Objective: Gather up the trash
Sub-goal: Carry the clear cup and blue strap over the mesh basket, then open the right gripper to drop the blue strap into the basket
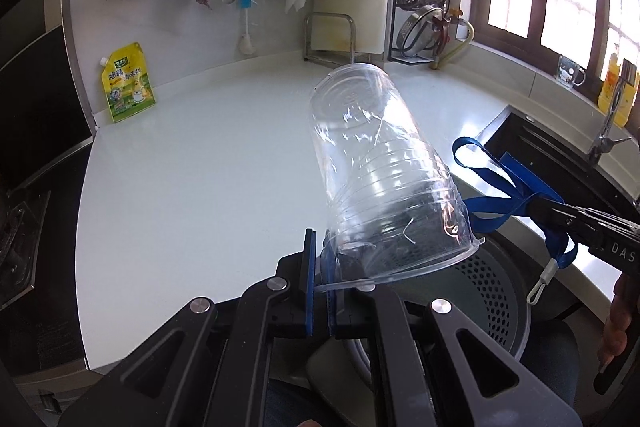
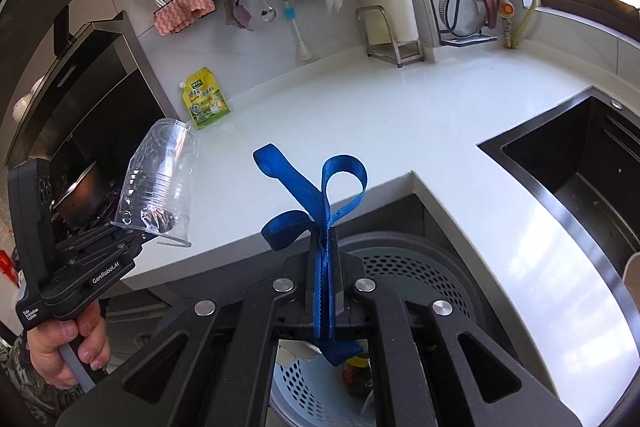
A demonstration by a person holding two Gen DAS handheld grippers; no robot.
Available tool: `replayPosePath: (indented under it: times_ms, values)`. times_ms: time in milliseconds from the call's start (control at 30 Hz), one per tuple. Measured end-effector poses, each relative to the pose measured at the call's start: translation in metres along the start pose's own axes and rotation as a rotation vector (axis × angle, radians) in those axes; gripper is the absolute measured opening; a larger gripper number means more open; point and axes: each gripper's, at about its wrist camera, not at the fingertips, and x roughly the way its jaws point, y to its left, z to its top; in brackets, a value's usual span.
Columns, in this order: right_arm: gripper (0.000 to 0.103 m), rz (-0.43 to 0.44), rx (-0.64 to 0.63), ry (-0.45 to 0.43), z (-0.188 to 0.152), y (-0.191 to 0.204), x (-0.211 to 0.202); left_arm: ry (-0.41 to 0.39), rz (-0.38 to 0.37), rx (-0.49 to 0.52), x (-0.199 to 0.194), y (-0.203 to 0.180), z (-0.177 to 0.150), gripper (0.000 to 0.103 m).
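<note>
Right-wrist view showed a perforated grey bin (image 2: 420, 267) below the white countertop's (image 2: 360, 115) edge, directly beneath the right gripper (image 2: 325, 267), its jaws clamped on a blue lanyard (image 2: 316, 195). To its left, the left gripper (image 1: 318, 287) pinched a clear plastic cup (image 1: 380, 167) by the rim, the cup's base angled up and away over the counter.

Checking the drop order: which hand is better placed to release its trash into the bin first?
Right, probably. The right tongs, shut on the blue strap, hang over the perforated bin; the left tongs with the plastic cup sit off to its side.
</note>
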Motion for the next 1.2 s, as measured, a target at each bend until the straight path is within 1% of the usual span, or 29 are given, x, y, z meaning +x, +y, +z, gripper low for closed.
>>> replayPosePath:
  times_ms: [167, 433, 567, 833, 1200]
  values:
    - [0.002, -0.010, 0.021, -0.006, -0.015, -0.005, -0.012, 0.003, -0.012, 0.012, -0.006, -0.010, -0.009, 0.005]
    - [0.002, -0.028, 0.024, 0.005, -0.032, -0.003, -0.016, -0.001, -0.009, 0.030, -0.013, -0.019, -0.016, 0.005]
    - [0.002, -0.044, 0.032, 0.009, -0.039, -0.006, -0.020, 0.000, -0.021, 0.047, -0.015, -0.027, -0.018, 0.005]
    - [0.002, -0.083, 0.057, 0.038, -0.060, -0.016, -0.016, 0.027, -0.058, 0.080, -0.005, -0.045, -0.024, 0.006]
    - [0.002, -0.147, 0.069, 0.076, -0.069, -0.029, -0.003, 0.085, -0.103, 0.106, 0.019, -0.064, -0.029, 0.006]
